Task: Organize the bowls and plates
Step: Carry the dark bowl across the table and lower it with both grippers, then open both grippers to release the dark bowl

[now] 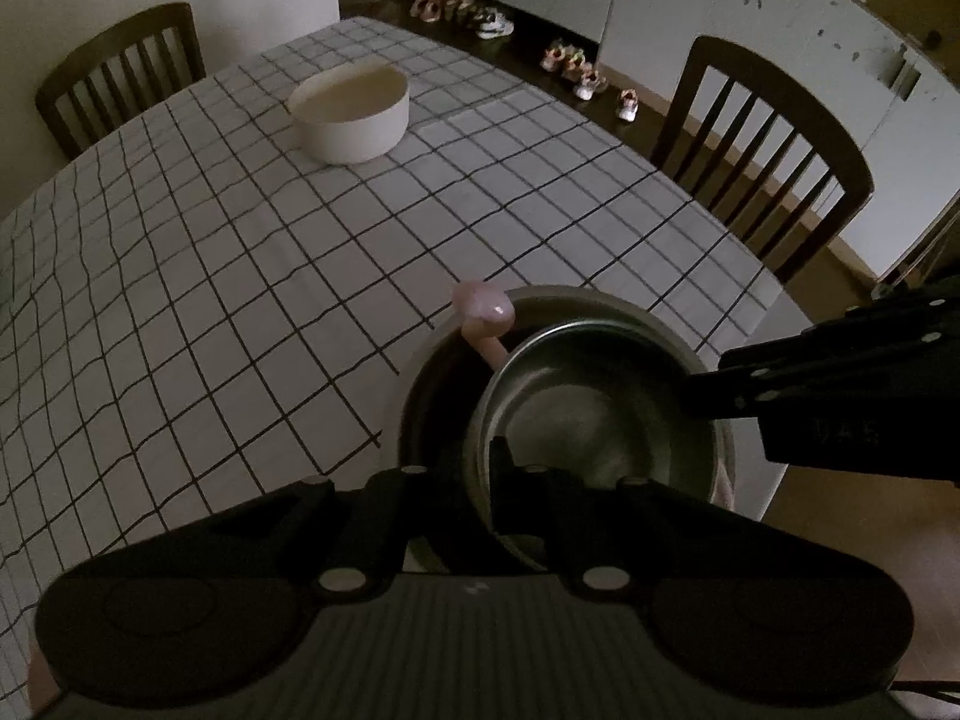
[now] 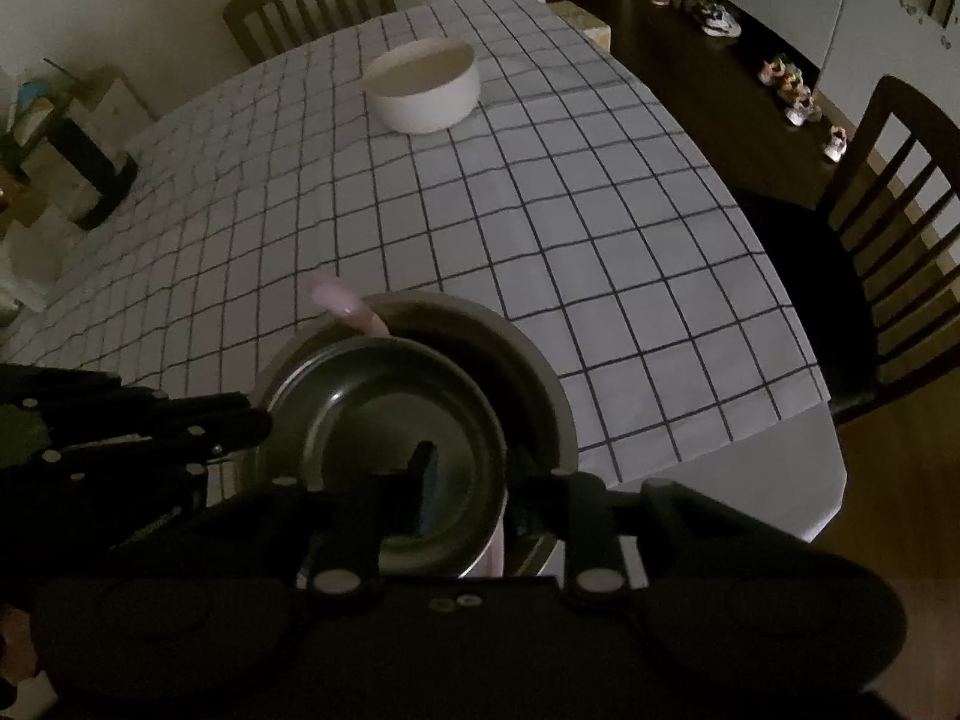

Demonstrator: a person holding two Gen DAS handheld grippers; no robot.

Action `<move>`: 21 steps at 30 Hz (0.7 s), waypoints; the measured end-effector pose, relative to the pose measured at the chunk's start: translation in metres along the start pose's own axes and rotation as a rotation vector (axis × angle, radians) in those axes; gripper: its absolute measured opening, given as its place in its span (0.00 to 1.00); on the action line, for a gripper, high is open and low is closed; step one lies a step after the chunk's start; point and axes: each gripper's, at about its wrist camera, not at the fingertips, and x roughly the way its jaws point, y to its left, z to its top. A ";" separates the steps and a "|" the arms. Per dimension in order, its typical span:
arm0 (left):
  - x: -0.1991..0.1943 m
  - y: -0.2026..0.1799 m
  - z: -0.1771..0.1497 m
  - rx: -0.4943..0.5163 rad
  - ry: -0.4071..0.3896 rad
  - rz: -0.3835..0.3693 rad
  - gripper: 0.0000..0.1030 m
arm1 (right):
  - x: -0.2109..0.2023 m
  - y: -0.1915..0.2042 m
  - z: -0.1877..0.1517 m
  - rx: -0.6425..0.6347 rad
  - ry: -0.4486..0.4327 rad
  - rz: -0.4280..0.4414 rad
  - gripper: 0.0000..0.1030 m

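Checked cloth covers the tabletop (image 1: 240, 252), which carries three bowls: one white bowl (image 1: 351, 114) far off, and a metal bowl (image 1: 576, 420) nested in a dark bowl (image 1: 432, 396) beside the near edge, one pink spoon (image 1: 483, 315) between them. Left gripper (image 1: 474, 480) and right gripper (image 2: 468, 480) each clamp the metal bowl's rim, fingers straddling it, with open cloth between the bowls.

A table covered by a white tablecloth (image 1: 252, 252) with a dark grid pattern carries the dishes. A white round bowl (image 1: 351, 114) stands on the cloth toward the far end, well apart from a larger grey bowl (image 2: 543, 378) that sits near the close edge. At the far left side of the table, a dark stand (image 2: 90, 168) rests among dim clutter.
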 end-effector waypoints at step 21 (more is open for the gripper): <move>-0.046 0.019 0.035 -0.058 -0.201 -0.011 0.65 | -0.056 0.011 0.023 -0.063 -0.168 0.041 0.46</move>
